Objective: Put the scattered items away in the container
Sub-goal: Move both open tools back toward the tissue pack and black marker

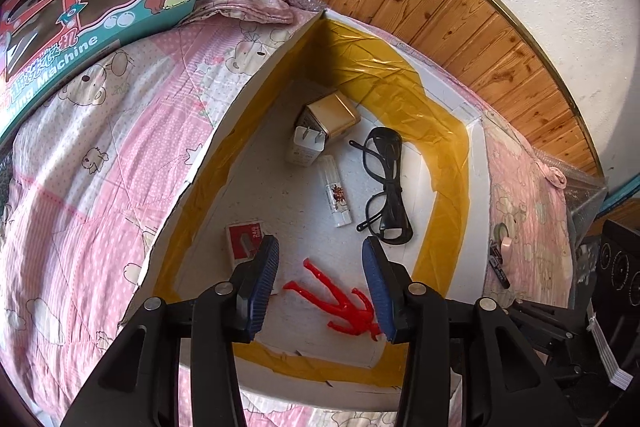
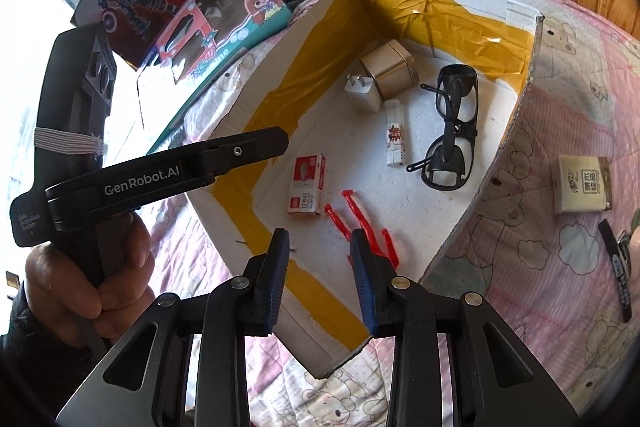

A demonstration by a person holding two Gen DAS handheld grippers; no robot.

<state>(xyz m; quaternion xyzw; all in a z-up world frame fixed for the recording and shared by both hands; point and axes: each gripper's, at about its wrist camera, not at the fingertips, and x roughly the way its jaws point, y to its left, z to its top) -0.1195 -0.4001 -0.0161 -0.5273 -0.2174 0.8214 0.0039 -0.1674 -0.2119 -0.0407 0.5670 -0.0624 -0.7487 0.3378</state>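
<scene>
The container is a white box lined with yellow tape, sitting on a pink quilt. On its floor lie a gold tin, a white charger, a small tube, black glasses, a staple box and a red toy figure. My left gripper hangs open just above the red figure, holding nothing. My right gripper is open and empty over the box's near edge, with the red figure just beyond its fingertips.
On the quilt right of the box lie a cream packet and a black strap with keys. Toy cartons lean at the back left. A hand holds the left gripper's handle. A wood-panelled wall runs behind the bed.
</scene>
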